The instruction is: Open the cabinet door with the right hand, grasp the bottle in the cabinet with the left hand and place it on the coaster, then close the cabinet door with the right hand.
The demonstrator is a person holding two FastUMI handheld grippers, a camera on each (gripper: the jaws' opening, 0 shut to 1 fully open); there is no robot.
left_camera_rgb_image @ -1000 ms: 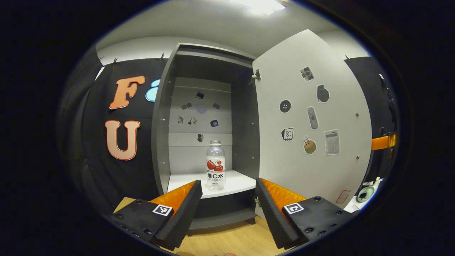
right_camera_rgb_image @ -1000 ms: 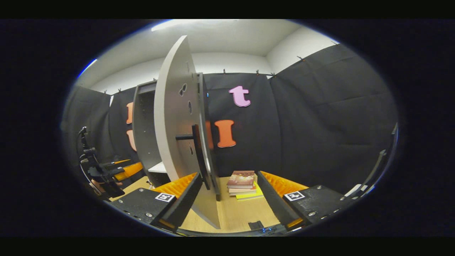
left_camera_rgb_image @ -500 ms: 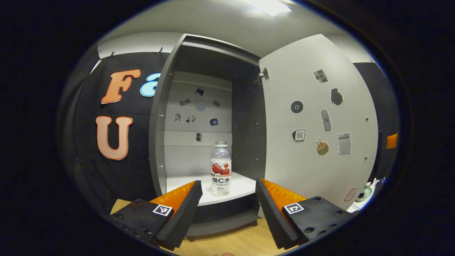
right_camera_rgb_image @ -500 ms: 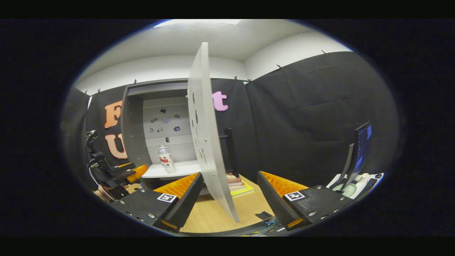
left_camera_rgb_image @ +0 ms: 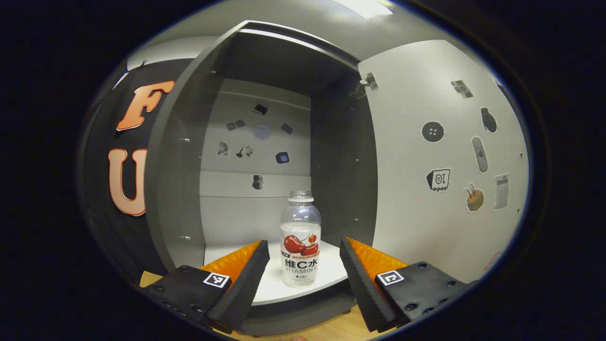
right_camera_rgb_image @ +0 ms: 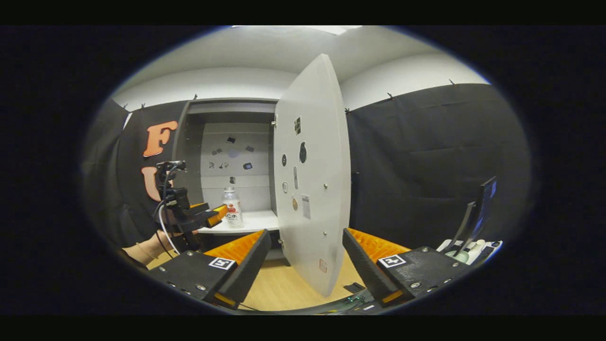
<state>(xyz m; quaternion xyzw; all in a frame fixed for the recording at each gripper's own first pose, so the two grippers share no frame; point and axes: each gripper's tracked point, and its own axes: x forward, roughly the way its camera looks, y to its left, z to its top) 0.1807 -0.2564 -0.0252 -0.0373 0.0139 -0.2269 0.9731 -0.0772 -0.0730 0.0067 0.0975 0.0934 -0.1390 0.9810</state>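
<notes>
We see the drink bottle upright on the cabinet shelf, dead ahead between our left tool's spread fingers, untouched; our right tool gapes empty, farther back by the door.

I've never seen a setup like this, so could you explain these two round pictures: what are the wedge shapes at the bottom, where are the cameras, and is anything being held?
There is no robot here. A person holds a pair of tongs in each hand, and a small wide-angle camera rides on each, looking forward along its two fingers. Those fingers are the wedges at the bottom.

The left gripper view looks into an open grey cabinet. The left tongs are open, with a clear plastic bottle with a cherry label standing on the white shelf between them, not yet gripped.

The right gripper view is taken from farther back. The right tongs are open and hold nothing; the white cabinet door with stickers stands swung open ahead. At left you see the left tongs reaching toward the bottle.
</notes>
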